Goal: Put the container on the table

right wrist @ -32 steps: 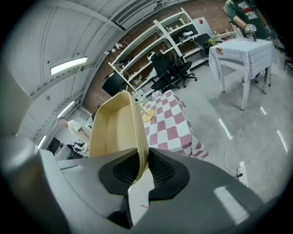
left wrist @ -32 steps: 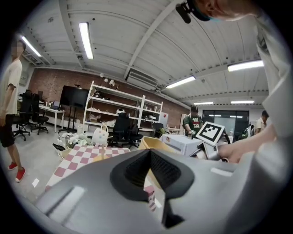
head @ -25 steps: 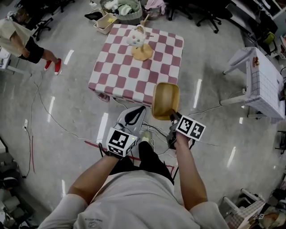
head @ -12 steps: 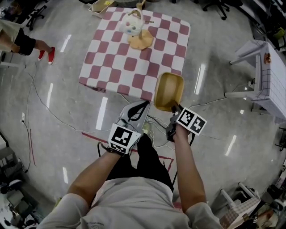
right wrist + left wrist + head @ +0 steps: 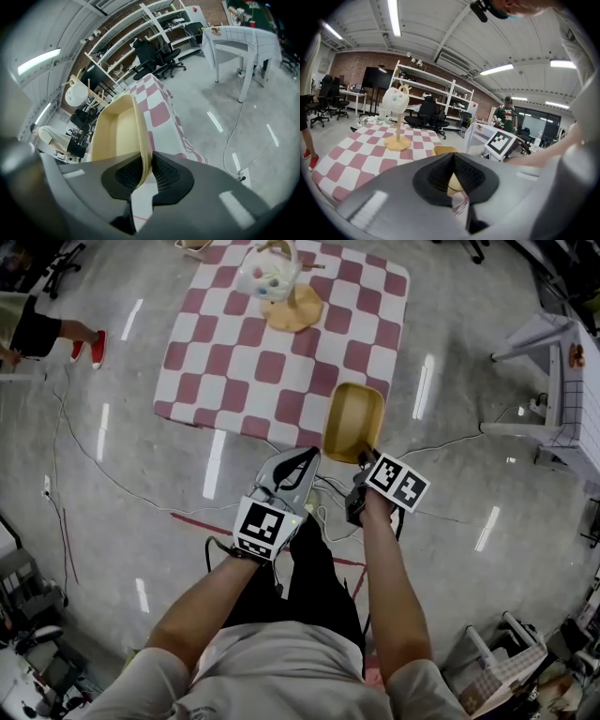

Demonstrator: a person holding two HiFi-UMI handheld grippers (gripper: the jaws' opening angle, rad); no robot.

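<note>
Bright ceiling strip lights [image 5: 394, 18], streaky glare on the glossy floor [image 5: 469, 362], fisheye warp, dark corners

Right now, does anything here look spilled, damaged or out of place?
Nothing is spilled or damaged. The container looks empty and hangs by its rim from the right gripper, not yet on the table. The only untidy thing is a loose cable on the floor beside the table.
</note>
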